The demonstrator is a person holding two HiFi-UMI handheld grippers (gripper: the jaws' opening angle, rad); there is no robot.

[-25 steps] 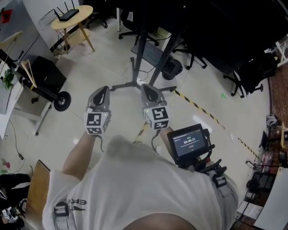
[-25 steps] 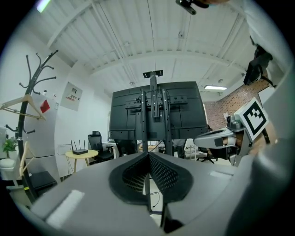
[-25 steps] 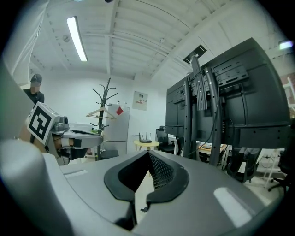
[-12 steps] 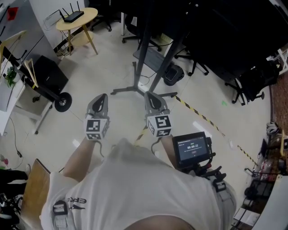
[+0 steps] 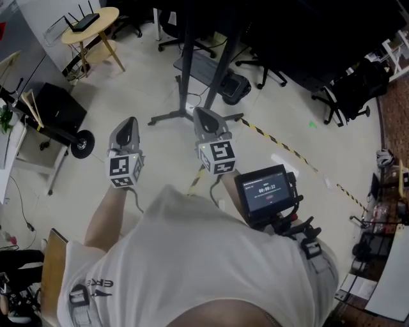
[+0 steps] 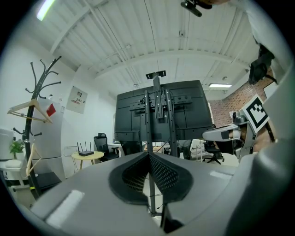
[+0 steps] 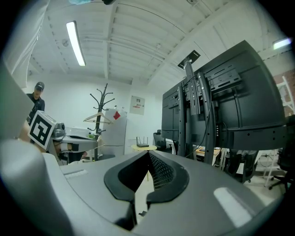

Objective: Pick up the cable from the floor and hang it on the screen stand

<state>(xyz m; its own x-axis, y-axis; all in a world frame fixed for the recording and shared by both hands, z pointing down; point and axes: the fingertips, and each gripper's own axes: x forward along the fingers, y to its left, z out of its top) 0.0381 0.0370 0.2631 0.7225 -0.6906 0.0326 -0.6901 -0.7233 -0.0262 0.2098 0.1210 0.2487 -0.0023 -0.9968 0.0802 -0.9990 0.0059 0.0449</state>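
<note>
Facing the stand [image 5: 187, 64] at 12 o'clock, left gripper [image 5: 130, 121] and right gripper [image 5: 203, 115] fingers closed and empty, we have yet to pick up the cable [image 5: 199, 99], seemingly by its foot: next, open and reach down.

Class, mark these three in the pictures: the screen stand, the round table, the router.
screen stand [image 6: 157, 92]: left gripper view, upright post.
round table [image 5: 106, 18]: head view, bare tabletop.
router [image 5: 82, 22]: head view, its body.

Pale tiled floor [image 5: 147, 83]: screen stand [image 5: 186, 115] base, striped tape [image 5: 281, 145], round table [image 5: 106, 17], office chair [image 5: 348, 96].
</note>
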